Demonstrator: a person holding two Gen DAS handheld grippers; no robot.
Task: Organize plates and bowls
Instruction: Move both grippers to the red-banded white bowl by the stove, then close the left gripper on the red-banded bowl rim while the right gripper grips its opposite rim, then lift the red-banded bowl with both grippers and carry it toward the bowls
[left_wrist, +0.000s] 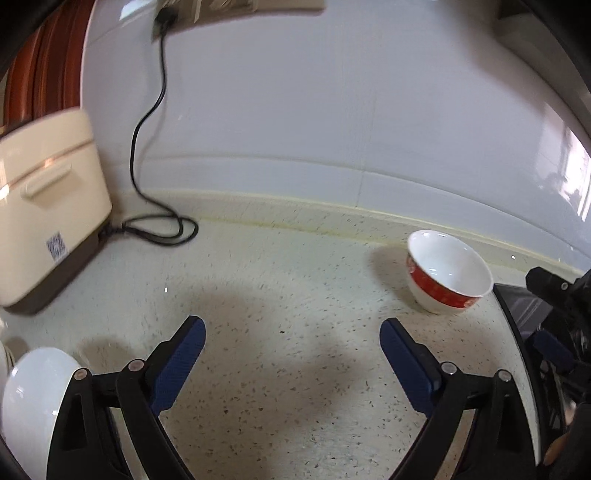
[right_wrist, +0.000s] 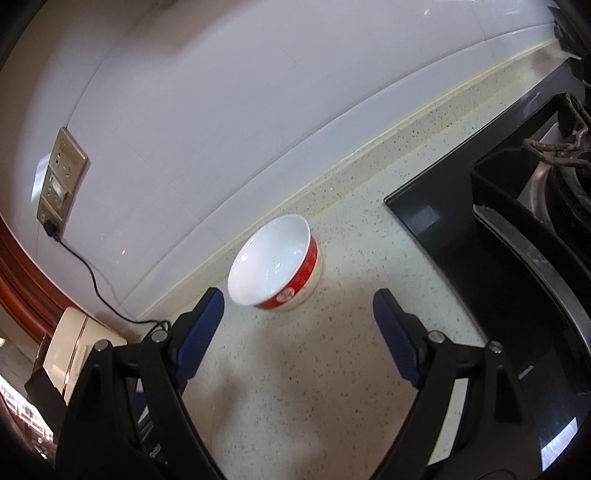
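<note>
Near the back edge of the speckled stone worktop (right_wrist: 295, 369), just in front of the low raised lip where it meets the glossy white wall tiles (right_wrist: 221, 110), stands a round ceramic bowl (right_wrist: 275, 264): smooth white glaze inside, a red patterned band around the outside under the rim, a plain white foot. It sits upright and holds nothing. To its right the black glass hob (right_wrist: 461, 240) begins, with a dark iron pan support (right_wrist: 554, 147) at the far right.

The right gripper (right_wrist: 298, 308) is spread wide, its two blue ribbed pads (right_wrist: 199, 332) on black linkage arms pointing at the bowl from slightly above; the bowl lies just beyond the fingertips, apart from both, and nothing is held.

The left gripper (left_wrist: 292, 338) is likewise wide apart and grips nothing, hovering over bare worktop with its shadow below it. In its view the bowl (left_wrist: 448, 271) is well off to the right. At the lower left corner of that view a plain white bowl (left_wrist: 35, 406) with a rounded outside shows partly behind the left finger's black linkage. Toward the worktop's left end stands a cream plastic appliance (left_wrist: 51, 206) with a dark base, its black cord (left_wrist: 147, 122) looping on the worktop and rising to a wall socket (right_wrist: 61, 177).
</note>
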